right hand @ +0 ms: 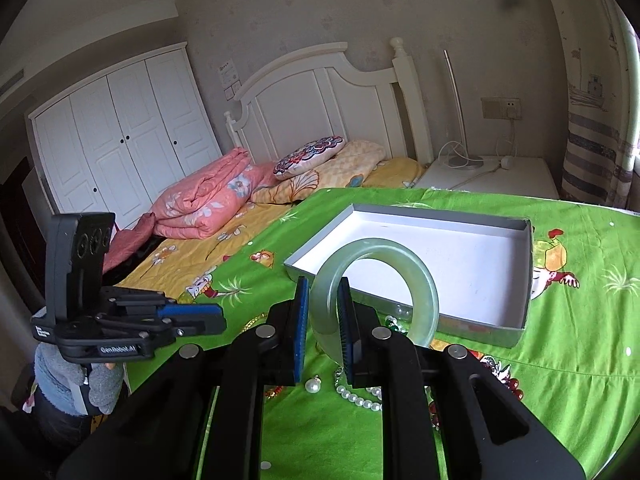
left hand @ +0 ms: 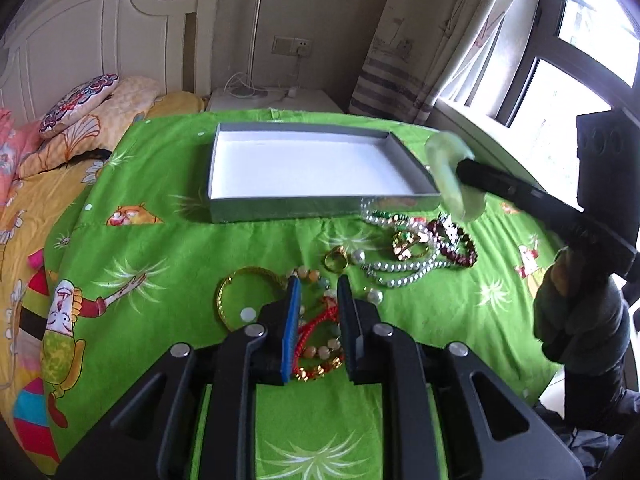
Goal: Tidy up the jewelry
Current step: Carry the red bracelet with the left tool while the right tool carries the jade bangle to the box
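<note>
Scene: bed w/ green cartoon-print cloth spread over it; grey shallow box, white inside, sits on cloth at 12 o'clock in left wrist view. Nothing in box.

R gripper: jaws clamped on pale green jade bangle, blue pads pressing the band from both sides at its lower left arc. Bangle stands upright, lifted off cloth; ring frames the box interior behind it in right wrist view. From left wrist view same bangle shows at 2 o'clock, by the box's near right corner, above the jewelry pile.

L gripper: jaws narrowly apart, not pressing on anything. Tips over the beaded bracelet w/ red cord, which lies on cloth between/under the fingers. Contact w/ pads: can't tell for sure, looks clear.

Loose jewelry on cloth, in front of box (left wrist view):
- gold bangle, 10 o'clock of L tips, just beside beaded bracelet
- gold ring, 12 o'clock of L tips
- pearl necklace, 1 o'clock, tangled w/ gold ornament
- dark red bead bracelet, right edge of pile
- single pearls near R fingertip of L gripper

Person's gloved hand holds R gripper handle at 3 o'clock. Other gloved hand under L gripper at 8 o'clock in right wrist view.
</note>
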### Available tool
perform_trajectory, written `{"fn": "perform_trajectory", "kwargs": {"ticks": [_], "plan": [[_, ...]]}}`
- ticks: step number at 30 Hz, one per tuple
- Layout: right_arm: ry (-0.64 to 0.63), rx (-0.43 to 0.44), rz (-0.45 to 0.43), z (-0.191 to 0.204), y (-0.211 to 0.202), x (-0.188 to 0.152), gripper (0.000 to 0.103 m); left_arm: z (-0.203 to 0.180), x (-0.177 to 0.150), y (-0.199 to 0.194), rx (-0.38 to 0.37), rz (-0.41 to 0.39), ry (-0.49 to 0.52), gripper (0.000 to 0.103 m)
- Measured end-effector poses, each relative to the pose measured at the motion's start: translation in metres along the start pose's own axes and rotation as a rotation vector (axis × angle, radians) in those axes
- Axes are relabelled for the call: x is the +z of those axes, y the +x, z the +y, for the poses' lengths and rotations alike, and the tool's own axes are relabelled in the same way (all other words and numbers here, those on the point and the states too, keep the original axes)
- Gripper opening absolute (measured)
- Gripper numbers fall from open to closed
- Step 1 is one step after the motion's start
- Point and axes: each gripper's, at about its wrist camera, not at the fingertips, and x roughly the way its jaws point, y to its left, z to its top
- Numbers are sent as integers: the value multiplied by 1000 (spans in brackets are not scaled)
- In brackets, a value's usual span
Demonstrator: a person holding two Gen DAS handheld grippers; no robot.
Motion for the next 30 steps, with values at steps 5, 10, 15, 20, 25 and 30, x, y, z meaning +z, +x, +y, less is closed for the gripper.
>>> {"fn": "perform_trajectory", "kwargs": {"ticks": [5,10,15,20,25,30], "plan": [[-5,-6,-6,2,-4,0,15,8,-33,5,-50,42,-23,34],[2,-3,-1,2,-2,-1,15,17,-47,23,-16,79,-40,3],[6,-10,2,0,-2,-2,15,-4,-36,5,14,-23,45,0],[21,-18,-9,-6,-5,0,15,-16,0,-31,-39,-93,87,0],[24,-10,-16,-7,-9,0,15,-25,-5,1,52,14,145,33],[30,-16,-7,-11,-8,-2,15,-20,-29,45,134,121,181,6]]}}
